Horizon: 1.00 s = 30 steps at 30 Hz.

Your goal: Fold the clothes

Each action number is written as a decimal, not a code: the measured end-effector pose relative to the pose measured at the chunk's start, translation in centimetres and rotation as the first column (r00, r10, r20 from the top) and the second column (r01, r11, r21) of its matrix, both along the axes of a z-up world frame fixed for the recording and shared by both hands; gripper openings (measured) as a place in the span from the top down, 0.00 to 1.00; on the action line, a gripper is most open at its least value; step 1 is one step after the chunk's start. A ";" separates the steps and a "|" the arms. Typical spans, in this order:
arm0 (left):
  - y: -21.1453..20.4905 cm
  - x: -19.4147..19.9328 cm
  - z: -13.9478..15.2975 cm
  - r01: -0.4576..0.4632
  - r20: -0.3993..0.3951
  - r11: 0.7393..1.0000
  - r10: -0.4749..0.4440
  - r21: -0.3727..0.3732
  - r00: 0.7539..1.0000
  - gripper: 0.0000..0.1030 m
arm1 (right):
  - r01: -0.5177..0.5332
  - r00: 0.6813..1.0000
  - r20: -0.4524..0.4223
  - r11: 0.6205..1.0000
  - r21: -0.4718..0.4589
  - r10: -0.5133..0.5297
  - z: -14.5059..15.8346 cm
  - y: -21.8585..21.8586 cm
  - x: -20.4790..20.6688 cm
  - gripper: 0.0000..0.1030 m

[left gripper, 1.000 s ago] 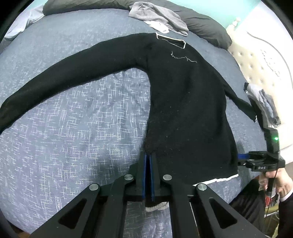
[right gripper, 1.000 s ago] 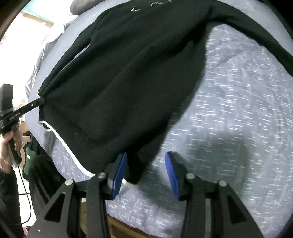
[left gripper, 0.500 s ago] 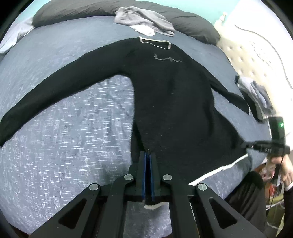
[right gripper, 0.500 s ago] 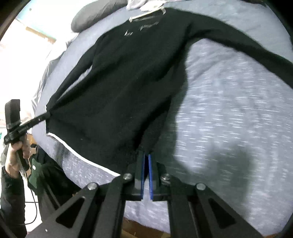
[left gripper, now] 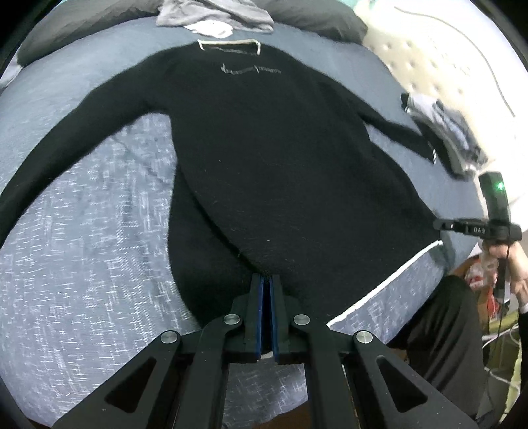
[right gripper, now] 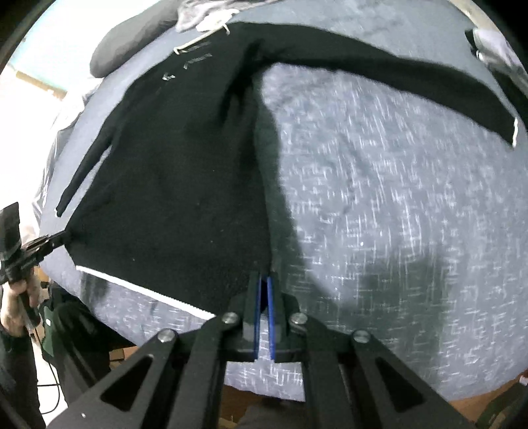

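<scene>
Grey clothes [left gripper: 217,16] lie beyond the collar. Black sweater [left gripper: 280,158] lies lengthwise, collar far; left gripper [left gripper: 266,280] and right gripper [right gripper: 264,280] pinch its hem corners.

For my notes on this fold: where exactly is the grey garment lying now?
In the left wrist view the grey garment lies at the top, bunched against the dark pillow, just beyond the collar of the black sweater.
</scene>
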<state>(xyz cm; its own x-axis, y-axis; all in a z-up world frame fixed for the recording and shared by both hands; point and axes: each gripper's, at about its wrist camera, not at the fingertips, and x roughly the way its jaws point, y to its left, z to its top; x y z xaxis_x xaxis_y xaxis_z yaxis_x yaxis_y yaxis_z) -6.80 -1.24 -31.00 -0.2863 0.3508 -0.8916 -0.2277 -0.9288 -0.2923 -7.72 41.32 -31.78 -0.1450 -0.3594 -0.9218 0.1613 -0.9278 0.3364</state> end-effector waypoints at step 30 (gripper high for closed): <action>-5.1 -1.5 -5.0 -0.110 0.098 0.994 0.112 -0.026 0.989 0.77 | -0.019 0.996 0.090 1.000 -0.024 0.021 -2.6 -2.5 -1.2 0.57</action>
<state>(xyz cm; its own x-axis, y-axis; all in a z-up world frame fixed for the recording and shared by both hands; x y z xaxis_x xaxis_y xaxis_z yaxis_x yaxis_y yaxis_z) -8.27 -6.34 -36.02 -0.2325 0.3027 -0.9243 -0.0939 -0.9529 -0.2885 -8.93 38.82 -34.42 -0.0546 -0.3827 -0.9223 0.1479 -0.9166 0.3716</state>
